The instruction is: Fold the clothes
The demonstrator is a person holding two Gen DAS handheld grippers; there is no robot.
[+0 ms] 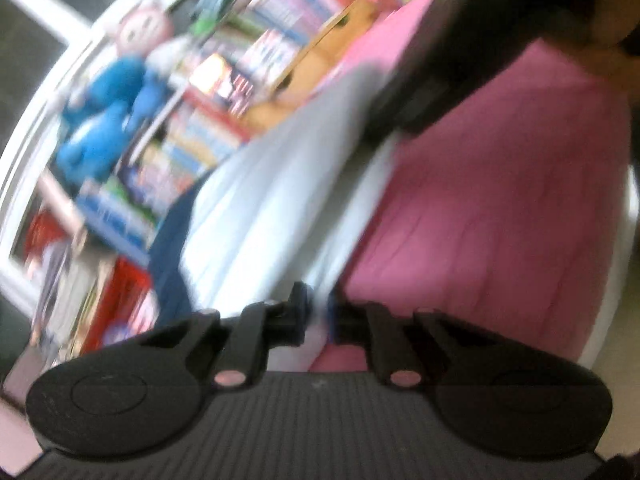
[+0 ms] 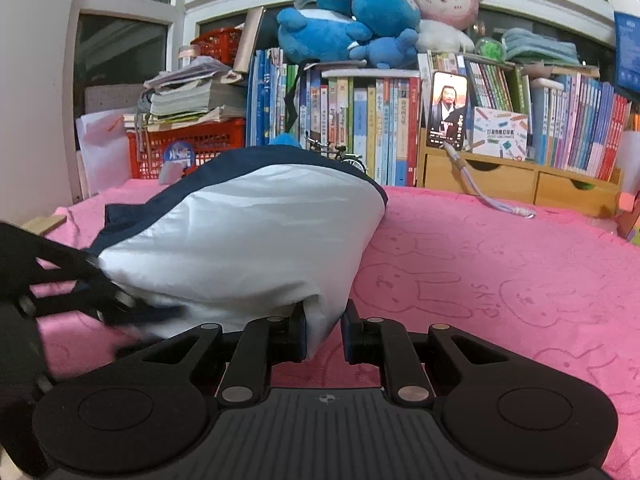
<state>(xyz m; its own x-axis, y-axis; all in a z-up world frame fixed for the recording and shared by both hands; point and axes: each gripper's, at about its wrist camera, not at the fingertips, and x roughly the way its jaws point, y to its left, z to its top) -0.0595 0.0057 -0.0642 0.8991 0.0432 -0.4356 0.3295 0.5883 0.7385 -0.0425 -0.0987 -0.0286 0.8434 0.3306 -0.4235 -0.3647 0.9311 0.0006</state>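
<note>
Smooth white cloth garment (image 2: 240,240); fuzzy pink blanket (image 2: 500,280); matt black plastic right hand-held gripper (image 2: 324,332).

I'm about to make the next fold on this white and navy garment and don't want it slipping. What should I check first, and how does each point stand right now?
1. Right claw pinching the white and navy garment: ok, white cloth sits between its fingers.
2. Left claw gripping the garment: cannot tell, the left view is badly blurred, though pale cloth shows at its fingertips.
3. Pink bunny-print blanket free beside the garment for laying the fold: ok.
4. Garment lying flat: not ok, it is bunched up in a mound.
5. Lilac cable clear of the garment: ok, it lies apart, over by the wooden drawers.
</note>
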